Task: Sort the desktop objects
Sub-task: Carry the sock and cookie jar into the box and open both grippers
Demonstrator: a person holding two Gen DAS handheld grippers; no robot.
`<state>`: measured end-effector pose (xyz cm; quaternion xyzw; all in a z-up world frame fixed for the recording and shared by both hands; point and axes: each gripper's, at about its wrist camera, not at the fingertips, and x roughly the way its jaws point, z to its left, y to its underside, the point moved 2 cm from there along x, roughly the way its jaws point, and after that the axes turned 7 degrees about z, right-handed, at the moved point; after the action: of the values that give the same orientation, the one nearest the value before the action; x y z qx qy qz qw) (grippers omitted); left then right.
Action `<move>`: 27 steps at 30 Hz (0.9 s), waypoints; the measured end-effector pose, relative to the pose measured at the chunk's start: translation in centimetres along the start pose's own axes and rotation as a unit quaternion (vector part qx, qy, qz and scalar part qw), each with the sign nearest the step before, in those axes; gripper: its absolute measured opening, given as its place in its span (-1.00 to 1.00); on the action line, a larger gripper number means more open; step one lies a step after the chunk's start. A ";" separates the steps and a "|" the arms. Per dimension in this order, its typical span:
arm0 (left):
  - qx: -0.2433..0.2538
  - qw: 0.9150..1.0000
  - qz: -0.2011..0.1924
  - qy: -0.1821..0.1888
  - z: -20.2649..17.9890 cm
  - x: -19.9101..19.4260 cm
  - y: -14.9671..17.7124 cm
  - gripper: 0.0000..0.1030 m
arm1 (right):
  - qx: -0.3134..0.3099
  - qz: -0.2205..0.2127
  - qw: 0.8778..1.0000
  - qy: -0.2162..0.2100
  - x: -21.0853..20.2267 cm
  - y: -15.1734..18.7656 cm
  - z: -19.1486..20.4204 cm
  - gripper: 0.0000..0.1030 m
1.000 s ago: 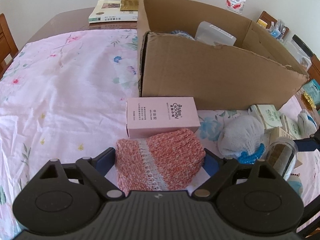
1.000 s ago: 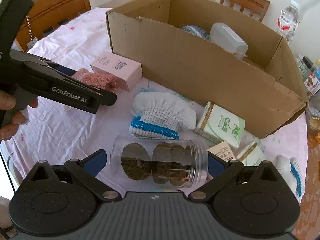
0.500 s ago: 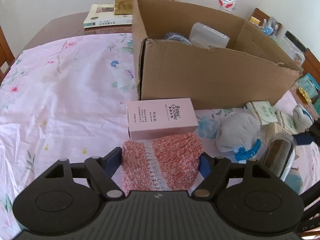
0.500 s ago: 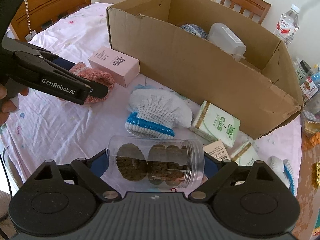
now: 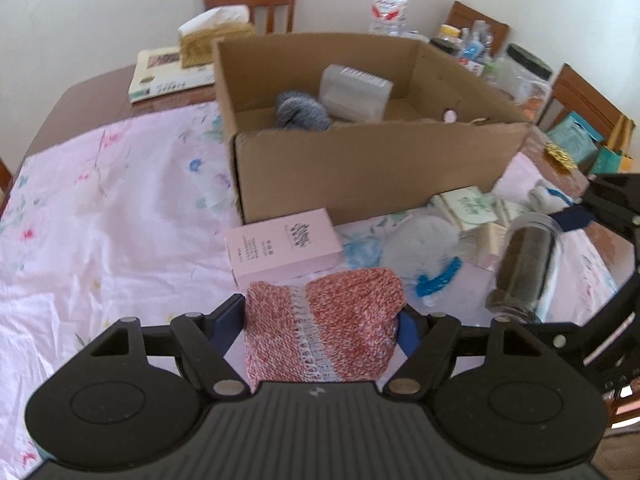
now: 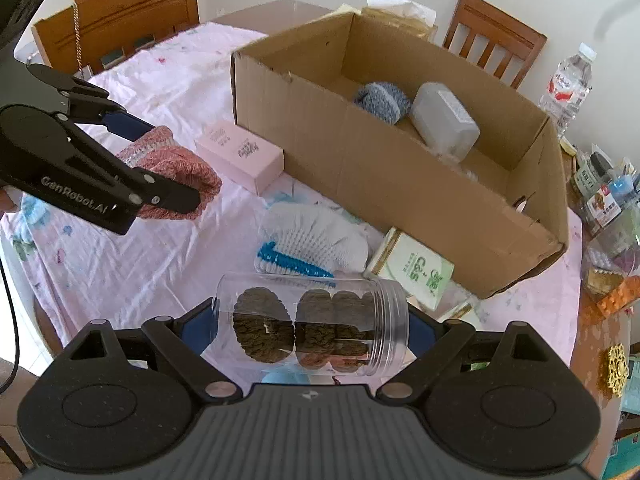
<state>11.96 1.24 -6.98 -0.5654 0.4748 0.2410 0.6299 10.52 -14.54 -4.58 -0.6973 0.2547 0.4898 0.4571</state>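
Your left tool [image 5: 322, 322] is clamped on the pink knitted piece [image 5: 324, 328], held off the counter [image 5: 100, 208] just in front of the cardboard box [image 5: 372, 168], with the pink carton [image 5: 282, 244] lying between the knit and the box wall. Your right tool [image 6: 310, 330] is clamped on the clear jar [image 6: 312, 330], gripped sideways with dark round pieces inside, also short of the box. Below it, against the box's near wall, lie the white-and-blue knit [image 6: 310, 242] and a green-and-white packet [image 6: 414, 268]. Inside the box sit a grey-blue knit [image 6: 382, 100] and a translucent container [image 6: 444, 118].
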 end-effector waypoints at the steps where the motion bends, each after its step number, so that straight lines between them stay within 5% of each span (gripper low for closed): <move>1: 0.004 1.000 -0.002 0.003 -0.1 -0.3 -0.1 0.46 | -0.001 -0.002 1.000 0.000 -0.3 0.0 -0.1 0.84; 27: 0.086 0.990 -0.106 0.025 -0.6 -4.6 -9.3 0.46 | -0.012 -0.077 0.996 0.041 -4.9 -6.1 -4.3 0.84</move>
<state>17.55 -0.52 1.59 -0.5620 0.4466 0.1170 0.6863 15.45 -16.02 2.69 -0.7399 0.2133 0.4269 0.4742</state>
